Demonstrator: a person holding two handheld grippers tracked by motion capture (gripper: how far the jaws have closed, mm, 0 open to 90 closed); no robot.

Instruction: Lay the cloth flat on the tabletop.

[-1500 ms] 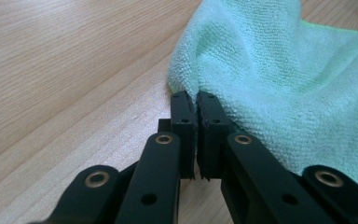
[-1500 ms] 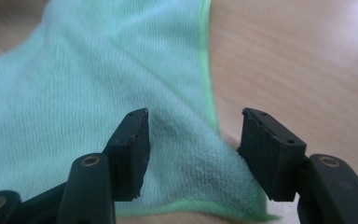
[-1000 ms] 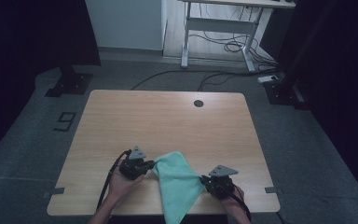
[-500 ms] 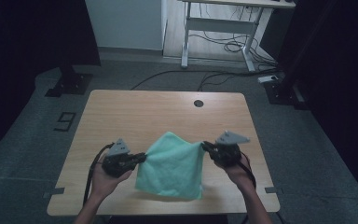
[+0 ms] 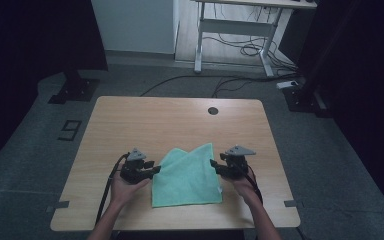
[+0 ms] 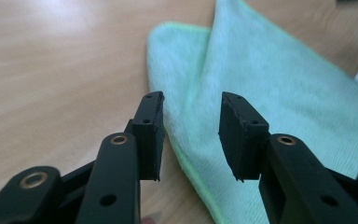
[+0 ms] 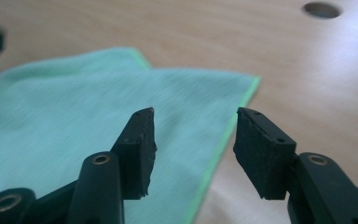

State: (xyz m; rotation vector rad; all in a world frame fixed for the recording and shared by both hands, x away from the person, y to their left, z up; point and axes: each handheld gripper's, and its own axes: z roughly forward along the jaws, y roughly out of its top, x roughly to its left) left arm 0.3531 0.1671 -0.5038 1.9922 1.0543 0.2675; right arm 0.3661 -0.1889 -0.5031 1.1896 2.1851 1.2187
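Left gripper [image 5: 152,170] at cloth's left edge, jaws just opened, released, nothing between pads; edge lies under them. Green microfibre cloth [image 5: 187,177] flat on wooden table [image 5: 145,120], near front edge, folded, between both tools. Right gripper [image 5: 215,166] at cloth's right edge, jaws just opened, released, holding nothing.

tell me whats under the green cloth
The green cloth lies folded on the wooden table; a lower layer peeks out at its far edge. Anything beneath is covered.
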